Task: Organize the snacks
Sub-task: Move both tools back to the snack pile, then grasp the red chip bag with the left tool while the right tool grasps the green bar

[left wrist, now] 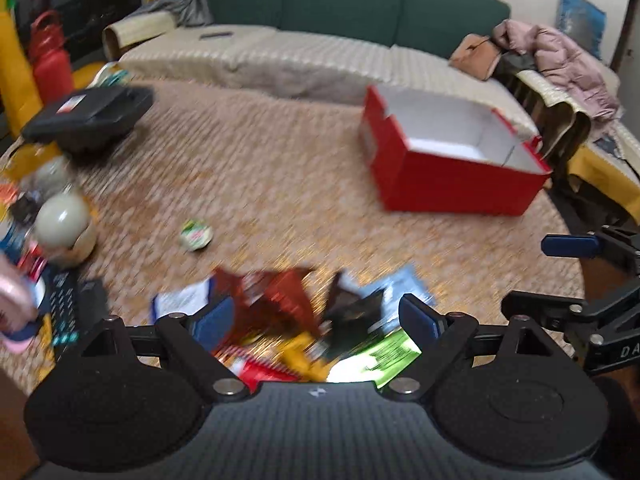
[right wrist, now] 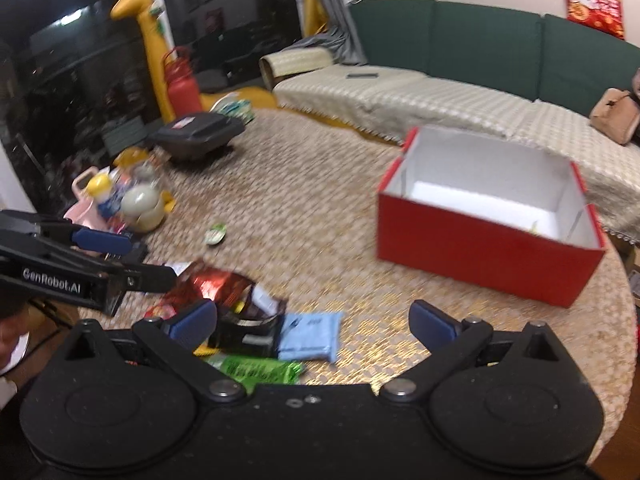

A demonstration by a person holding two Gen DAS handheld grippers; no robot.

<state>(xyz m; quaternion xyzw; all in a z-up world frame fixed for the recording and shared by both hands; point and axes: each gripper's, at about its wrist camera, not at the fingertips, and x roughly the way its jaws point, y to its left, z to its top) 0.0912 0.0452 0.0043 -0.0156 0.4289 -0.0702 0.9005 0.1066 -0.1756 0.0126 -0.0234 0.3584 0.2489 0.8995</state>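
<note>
two claws are seen, one per hand. the left claw is held spread above the heap of snack packets, with nothing pinched between its blue pads; the right claw is likewise spread wide and empty, just to the right of the same heap. both are judged to be poised this way so that a packet can be picked next.

one red box is set open on the desk, ahead and to the right of both claws, presumably as the bin for the snacks; its white inside looks nearly bare.

in the heap, one shiny red bag, one light blue packet, one green packet and one dark packet can be counted; blur hides any others. one small round cup lies apart, ahead of the heap.
</note>
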